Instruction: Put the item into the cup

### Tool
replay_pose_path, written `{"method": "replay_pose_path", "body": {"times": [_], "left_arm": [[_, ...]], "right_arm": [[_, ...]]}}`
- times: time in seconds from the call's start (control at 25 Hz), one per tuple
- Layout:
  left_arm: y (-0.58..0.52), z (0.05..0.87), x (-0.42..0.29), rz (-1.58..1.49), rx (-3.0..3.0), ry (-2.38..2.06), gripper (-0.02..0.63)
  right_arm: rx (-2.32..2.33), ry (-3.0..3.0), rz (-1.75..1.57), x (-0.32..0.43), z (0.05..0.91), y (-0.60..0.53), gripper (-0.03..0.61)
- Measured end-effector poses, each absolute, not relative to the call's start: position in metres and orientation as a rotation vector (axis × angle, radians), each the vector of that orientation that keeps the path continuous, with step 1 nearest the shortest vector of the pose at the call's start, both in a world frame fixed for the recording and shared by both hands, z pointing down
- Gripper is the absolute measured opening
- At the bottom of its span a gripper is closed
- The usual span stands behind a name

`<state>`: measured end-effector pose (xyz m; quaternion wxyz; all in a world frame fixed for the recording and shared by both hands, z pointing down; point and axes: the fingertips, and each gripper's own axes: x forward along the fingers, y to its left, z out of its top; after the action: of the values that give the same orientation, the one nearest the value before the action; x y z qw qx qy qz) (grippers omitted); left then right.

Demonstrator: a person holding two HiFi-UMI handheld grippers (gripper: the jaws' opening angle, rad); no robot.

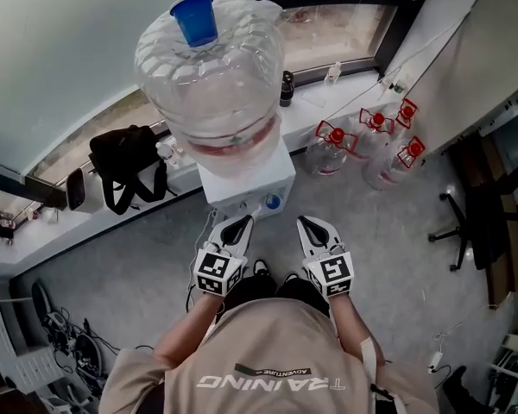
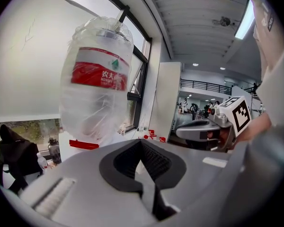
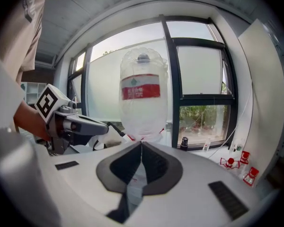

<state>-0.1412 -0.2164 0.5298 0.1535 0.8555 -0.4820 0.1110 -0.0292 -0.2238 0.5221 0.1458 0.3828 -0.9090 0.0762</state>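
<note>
Person's beige shirt [image 1: 268, 360] fills the bottom of the head view, both arms forward.

Left gripper [image 1: 239, 223] and right gripper [image 1: 309, 224] are held side by side, a little apart, both pointed at the water dispenser [image 1: 246, 188]. In its own view the left gripper [image 2: 141, 143] has its jaws pressed together at the tips, with nothing between the dark pads. The right gripper [image 3: 141, 144] is the same: tips meeting, nothing held.

The dispenser is a white box just ahead of the gripper tips, with a blue tap on its front. A large clear water bottle [image 1: 211, 76] sits inverted on it, with a red label band.

A blue cup [image 1: 194, 18] stands upright on top of the bottle's upturned base, mouth up, well above both grippers. Its contents cannot be made out.

A black bag [image 1: 125, 166] rests on the window ledge [image 1: 328, 97] left of the dispenser. Clear jugs with red caps [image 1: 332, 149] stand on the floor to the right. A black office chair [image 1: 479, 218] is farther right.
</note>
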Motion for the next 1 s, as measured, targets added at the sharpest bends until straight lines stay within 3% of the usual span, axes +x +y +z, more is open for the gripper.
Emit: {"method": "replay_pose_path", "body": {"times": [0.52,1.0], "left_arm": [[-0.231,0.570,-0.103,0.418,2.448,-1.251,0.008],[-0.259,0.672,-0.071,0.511,2.355,-1.292,0.008]], "right_arm": [[1.112,-2.576,0.366,-0.023,0.577,-0.245,0.012],[1.153,-2.546,0.407,-0.009,0.679,-0.285,0.012]]}}
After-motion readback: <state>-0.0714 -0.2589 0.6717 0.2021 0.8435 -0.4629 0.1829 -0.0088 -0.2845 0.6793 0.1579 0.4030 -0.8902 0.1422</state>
